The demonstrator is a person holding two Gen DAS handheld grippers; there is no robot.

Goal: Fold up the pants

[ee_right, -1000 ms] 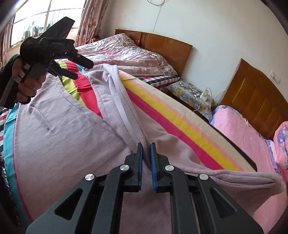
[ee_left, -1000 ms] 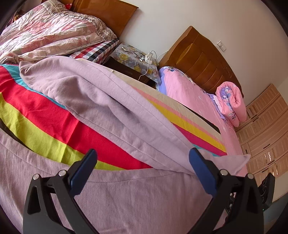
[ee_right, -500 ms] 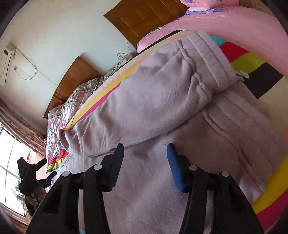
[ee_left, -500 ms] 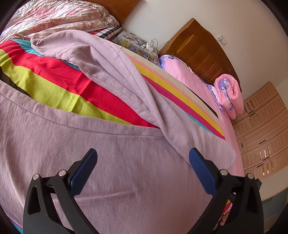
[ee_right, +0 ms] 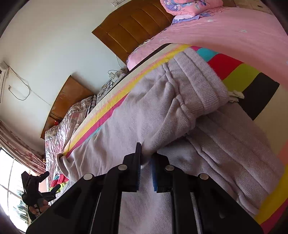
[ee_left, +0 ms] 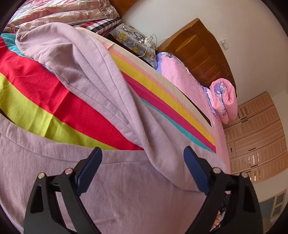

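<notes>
Lilac fleece pants lie on a rainbow-striped bedspread, one leg running away toward the pillows, the other spread under my left gripper. My left gripper is open and empty, hovering just above the fabric. In the right wrist view the ribbed waistband is bunched over the pants. My right gripper is shut on a fold of the pants near the crotch. The left gripper also shows there, at the far left by the window.
A quilt and pillows lie at the head of the bed. A nightstand with cables stands between the beds. A second bed with a pink sheet and rolled quilt lies to the right, wardrobes beyond.
My right gripper opened, swung to the waistband side, and has closed again on a fold of the pants. My left gripper stayed open and shifted slightly over the fabric.
</notes>
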